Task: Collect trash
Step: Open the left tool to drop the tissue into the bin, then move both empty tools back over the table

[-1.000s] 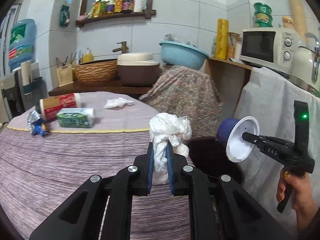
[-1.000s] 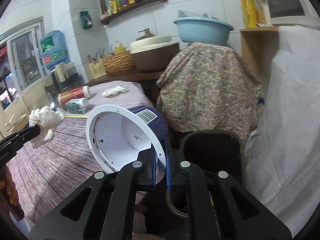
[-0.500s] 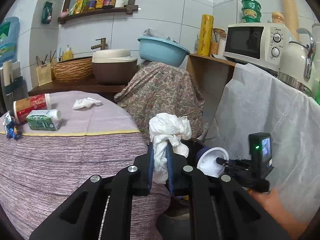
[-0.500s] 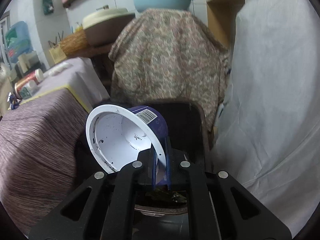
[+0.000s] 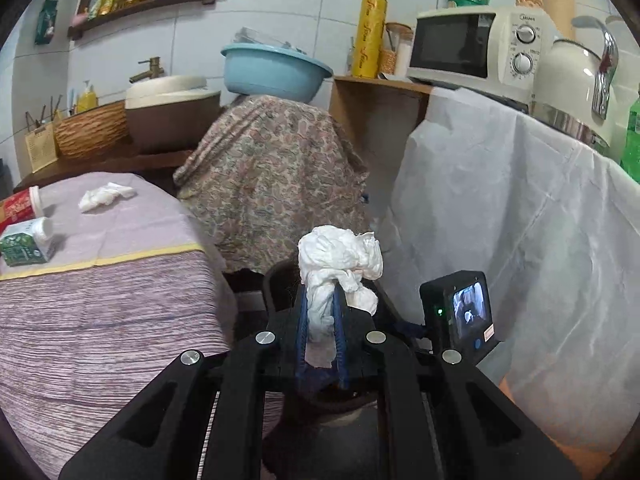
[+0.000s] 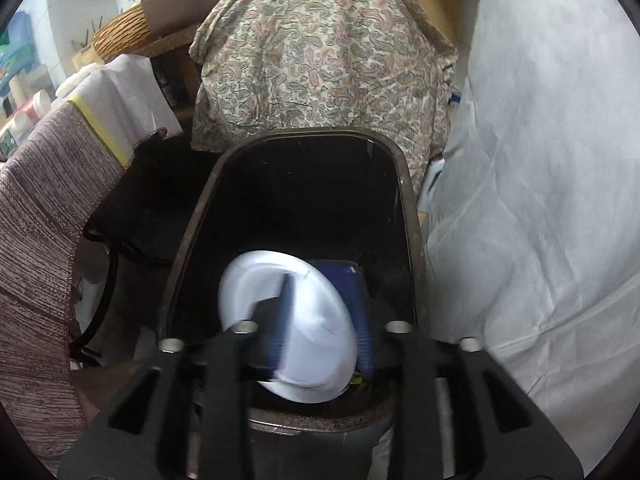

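Fingers point(image 5: 320, 332) pinching tissue point(image 5: 340, 264), striped tablecloth point(image 5: 100, 312) (tiled kitchen)

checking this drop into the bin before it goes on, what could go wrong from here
1. The right gripper is opening over the bin; the cup sits blurred between its fingers and could catch on one rather than fall clear.
2. The left gripper pinches the tissue wad only by its lower part; the loose top may snag on the right gripper's camera close beside it.
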### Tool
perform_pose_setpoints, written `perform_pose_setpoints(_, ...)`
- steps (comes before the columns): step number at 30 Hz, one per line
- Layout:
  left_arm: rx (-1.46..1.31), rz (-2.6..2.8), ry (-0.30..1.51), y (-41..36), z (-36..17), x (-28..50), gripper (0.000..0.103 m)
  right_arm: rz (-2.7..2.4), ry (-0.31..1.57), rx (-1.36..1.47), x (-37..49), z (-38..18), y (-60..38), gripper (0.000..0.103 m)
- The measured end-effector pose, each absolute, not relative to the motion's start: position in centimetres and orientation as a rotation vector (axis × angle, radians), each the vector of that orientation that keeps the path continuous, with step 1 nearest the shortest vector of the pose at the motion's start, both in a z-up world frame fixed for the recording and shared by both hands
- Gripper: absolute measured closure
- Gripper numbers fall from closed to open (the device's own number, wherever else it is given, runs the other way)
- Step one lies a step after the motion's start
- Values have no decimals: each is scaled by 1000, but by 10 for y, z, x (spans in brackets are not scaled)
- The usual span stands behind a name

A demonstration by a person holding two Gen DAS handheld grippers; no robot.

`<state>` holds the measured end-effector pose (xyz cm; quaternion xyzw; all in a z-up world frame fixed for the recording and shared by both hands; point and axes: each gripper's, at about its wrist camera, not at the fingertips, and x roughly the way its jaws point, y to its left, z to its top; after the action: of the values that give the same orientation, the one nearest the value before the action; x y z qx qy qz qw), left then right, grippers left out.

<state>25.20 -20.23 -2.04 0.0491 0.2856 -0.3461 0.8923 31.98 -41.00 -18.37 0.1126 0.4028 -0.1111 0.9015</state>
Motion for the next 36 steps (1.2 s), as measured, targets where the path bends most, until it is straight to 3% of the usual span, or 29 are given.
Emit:
perform_pose_setpoints(10, 132, -769, 737, -250, -67, 273, 90, -262, 785, 284, 290, -176, -423, 53)
perform_pose_setpoints(23, 204, -804, 898, -301, -120, 299, 90, -325, 757, 240, 238, -156, -422, 41)
perform_pose_setpoints(26, 221, -801, 876, -308, -117, 299, 83, -326, 750, 238, 234, -153, -420, 40)
perform_pose_setpoints(30, 203, -778, 842, -303, -105, 297, 54, -326, 751, 251, 227, -153, -420, 38)
perform_pose_setpoints(33, 173, -780, 816, -294, -91, 293, 44, -324, 755, 247, 224, -153, -418, 27)
perform_pose_setpoints(36, 147, -785, 775, -282, -74, 284, 39, -312, 751, 240, 221, -150, -414, 27)
